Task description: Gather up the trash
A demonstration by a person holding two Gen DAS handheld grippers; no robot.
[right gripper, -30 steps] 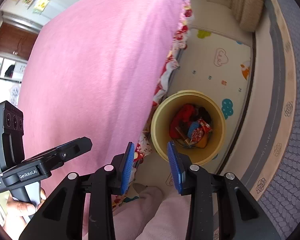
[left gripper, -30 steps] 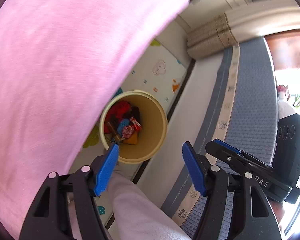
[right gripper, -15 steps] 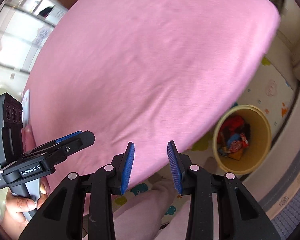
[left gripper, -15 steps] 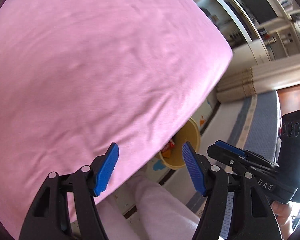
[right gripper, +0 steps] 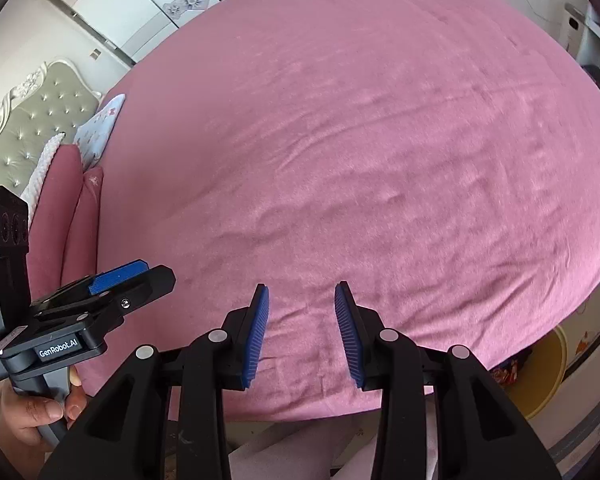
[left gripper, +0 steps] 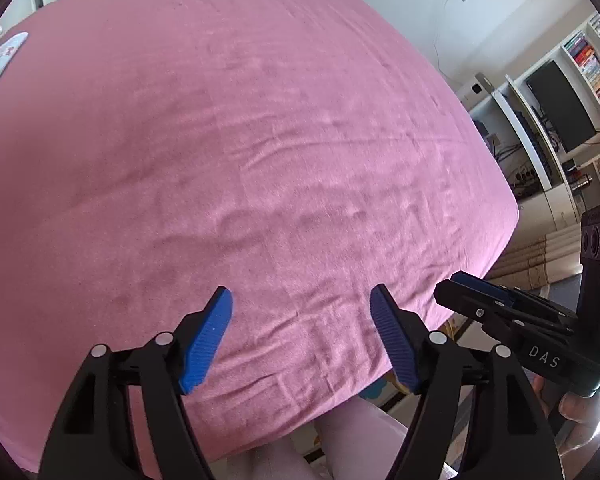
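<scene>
My left gripper (left gripper: 300, 312) is open and empty over the near edge of the pink bed sheet (left gripper: 240, 152). My right gripper (right gripper: 302, 312) is open and empty over the same sheet (right gripper: 360, 140). The yellow bin (right gripper: 548, 372) with wrappers (right gripper: 508, 368) inside stands on the floor at the bed's right corner, mostly hidden behind my right fingers. No loose trash shows on the sheet. The right gripper also shows in the left wrist view (left gripper: 500, 308), the left gripper in the right wrist view (right gripper: 128, 280).
Pillows (right gripper: 96, 136) and a tufted headboard (right gripper: 24, 120) are at the far left of the bed. Shelves with a monitor (left gripper: 560, 108) stand at the right. My pink trouser legs (left gripper: 340, 448) are below the grippers.
Both grippers have swung up from the bin on the floor to face the bed top. The bin has slid to the lower right edge. Both jaws stay open.
</scene>
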